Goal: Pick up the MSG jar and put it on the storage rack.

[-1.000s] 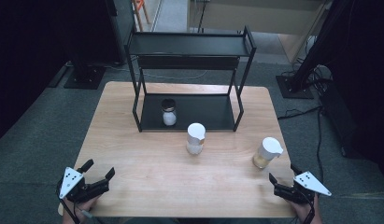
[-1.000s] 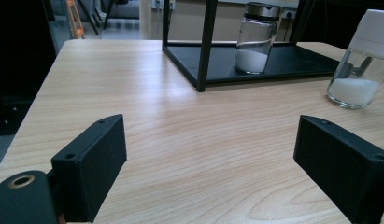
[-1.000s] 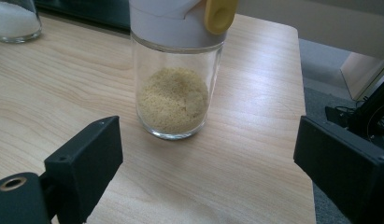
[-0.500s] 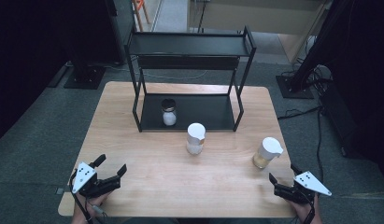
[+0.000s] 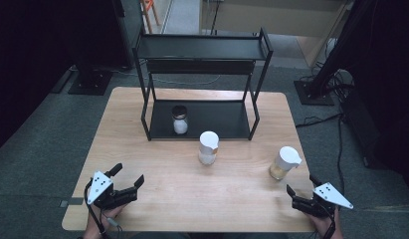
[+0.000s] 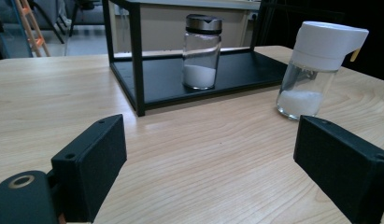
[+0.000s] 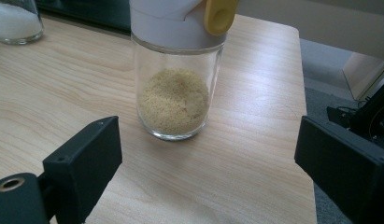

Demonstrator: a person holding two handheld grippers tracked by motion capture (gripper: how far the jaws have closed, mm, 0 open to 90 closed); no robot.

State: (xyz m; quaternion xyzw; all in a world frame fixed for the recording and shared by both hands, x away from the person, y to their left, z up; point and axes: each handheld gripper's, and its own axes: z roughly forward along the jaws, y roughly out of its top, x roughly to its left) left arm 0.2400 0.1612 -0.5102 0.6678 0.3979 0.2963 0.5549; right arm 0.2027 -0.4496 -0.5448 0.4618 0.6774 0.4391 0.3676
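The right gripper [image 5: 300,195] is held with fingers spread, lined up on the yellow-grain jar [image 7: 176,70] for grasping. The left gripper [image 5: 126,178], fingers also spread, is aimed toward the white-capped jar [image 6: 316,70] on the worktop [image 5: 157,164].

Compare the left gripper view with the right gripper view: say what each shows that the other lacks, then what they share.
Left gripper view alone: the black rack with a dark-lidded jar of white powder on its bottom shelf. Right gripper view alone: the jar of yellow grains with its yellow tab, close ahead between open jaws. Both: the wooden table and the white-capped jar of white powder, cut off at the right gripper view's top left corner.
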